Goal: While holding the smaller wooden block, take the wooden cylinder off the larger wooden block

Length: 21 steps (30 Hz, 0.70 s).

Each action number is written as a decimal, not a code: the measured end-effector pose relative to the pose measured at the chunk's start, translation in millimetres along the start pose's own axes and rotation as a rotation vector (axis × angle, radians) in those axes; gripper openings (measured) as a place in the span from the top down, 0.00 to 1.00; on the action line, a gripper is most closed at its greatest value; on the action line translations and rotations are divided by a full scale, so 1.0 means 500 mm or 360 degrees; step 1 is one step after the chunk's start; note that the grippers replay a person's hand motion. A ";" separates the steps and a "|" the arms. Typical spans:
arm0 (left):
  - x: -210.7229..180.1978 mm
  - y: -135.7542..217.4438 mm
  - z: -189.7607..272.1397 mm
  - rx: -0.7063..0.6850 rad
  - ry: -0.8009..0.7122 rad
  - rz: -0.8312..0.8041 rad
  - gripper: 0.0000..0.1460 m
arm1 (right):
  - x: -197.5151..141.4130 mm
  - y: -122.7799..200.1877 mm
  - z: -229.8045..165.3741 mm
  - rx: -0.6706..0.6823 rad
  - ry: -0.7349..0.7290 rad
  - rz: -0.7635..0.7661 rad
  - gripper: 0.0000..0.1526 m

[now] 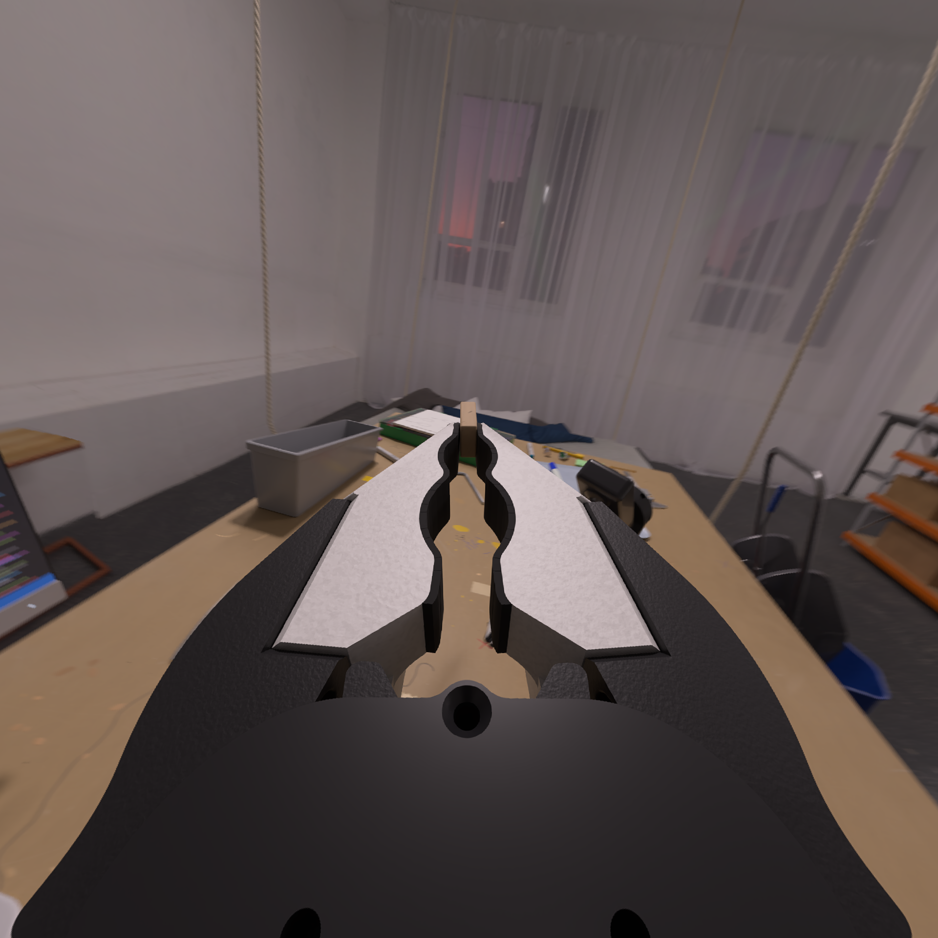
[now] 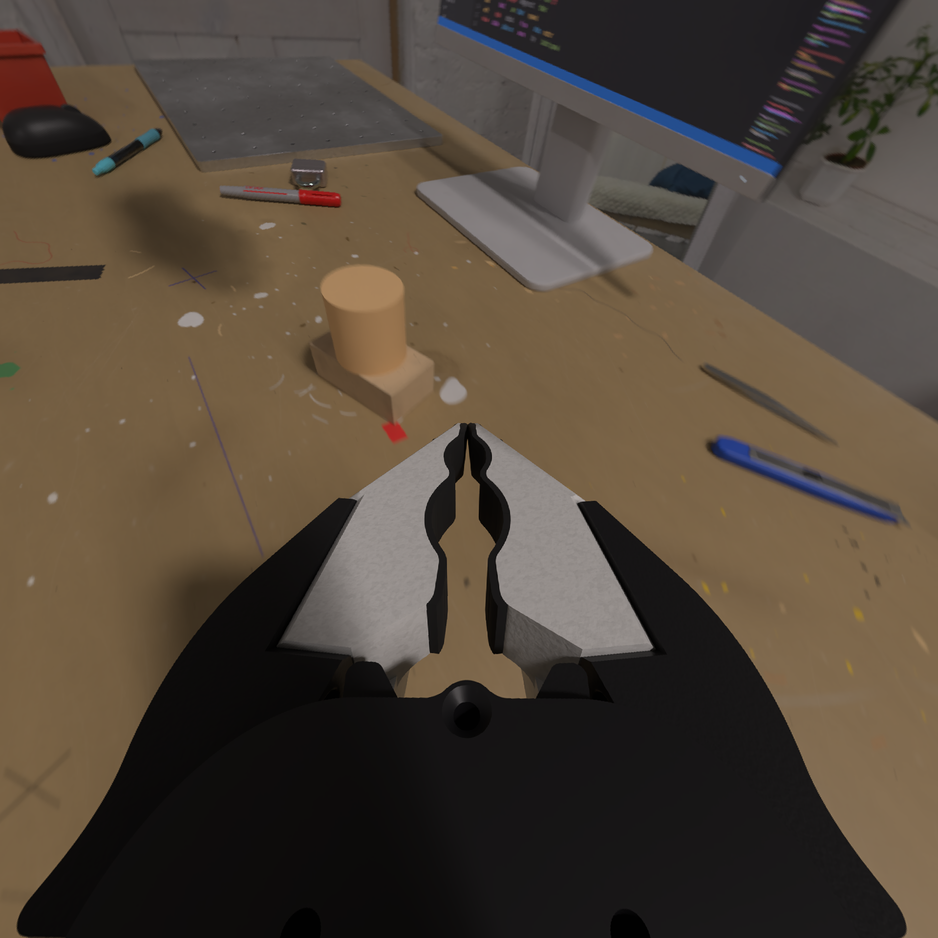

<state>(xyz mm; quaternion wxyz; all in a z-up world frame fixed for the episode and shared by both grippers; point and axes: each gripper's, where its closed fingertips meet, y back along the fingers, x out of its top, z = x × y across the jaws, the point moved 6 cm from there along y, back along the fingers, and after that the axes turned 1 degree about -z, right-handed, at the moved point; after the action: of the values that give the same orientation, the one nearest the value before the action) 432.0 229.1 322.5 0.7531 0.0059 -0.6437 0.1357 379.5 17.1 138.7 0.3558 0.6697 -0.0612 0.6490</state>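
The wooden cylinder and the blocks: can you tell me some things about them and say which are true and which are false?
1. The wooden cylinder stands upright on the larger wooden block. True.
2. The right hand-held gripper is shut on the cylinder. False: it is shut on nothing, short of the block.
3. The left hand-held gripper pinches the smaller wooden block at its tips. True.
4. The red marker lies on top of the cylinder. False: it lies on the table, farther back.
5. A blue utility knife lies to the right of the right gripper. True.
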 end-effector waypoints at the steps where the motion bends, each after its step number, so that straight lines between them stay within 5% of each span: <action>1: -0.001 0.005 -0.008 -0.0033 0.0061 0.0002 0.97 | 0.022 -0.026 -0.013 0.0011 0.0037 -0.0019 1.00; 10: 0.018 0.055 -0.039 -0.0093 0.0210 0.0144 0.97 | 0.100 -0.235 -0.041 0.0083 0.0154 -0.0340 1.00; 21: 0.014 0.039 -0.030 -0.0143 0.0210 0.0119 0.97 | 0.103 -0.251 -0.043 0.0148 0.0076 -0.0329 1.00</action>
<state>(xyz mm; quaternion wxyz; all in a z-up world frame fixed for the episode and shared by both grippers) 443.2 252.2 323.5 0.7879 -0.0608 -0.5978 0.1347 437.4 141.4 133.7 0.3907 0.6726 0.0468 0.6267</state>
